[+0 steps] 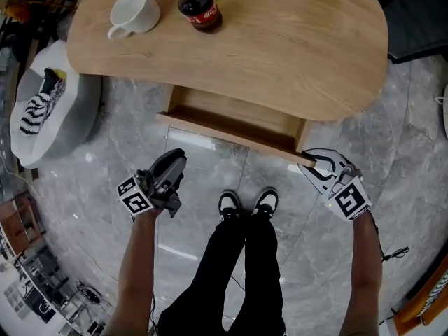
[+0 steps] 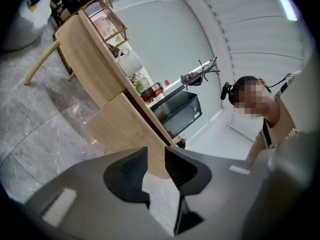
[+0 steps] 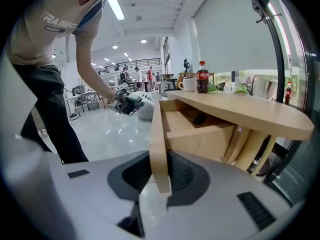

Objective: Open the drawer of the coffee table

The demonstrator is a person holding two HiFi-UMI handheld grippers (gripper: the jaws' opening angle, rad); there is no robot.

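Note:
The wooden coffee table (image 1: 280,54) has its drawer (image 1: 231,114) pulled out toward me. My right gripper (image 1: 316,168) is shut on the right end of the drawer front (image 1: 231,137). In the right gripper view the panel (image 3: 158,134) stands edge-on between the pads of that gripper (image 3: 160,176). My left gripper (image 1: 175,165) hangs over the floor short of the drawer's left end, touching nothing. In its own view the left gripper (image 2: 156,166) is open with only floor in the gap, and the drawer front (image 2: 120,124) lies ahead.
A white mug (image 1: 136,11) and a cola bottle (image 1: 198,5) stand on the table top. A grey cushion bed (image 1: 56,110) with a striped thing in it lies at the left. The person's shoes (image 1: 246,203) stand on the marble floor below the drawer.

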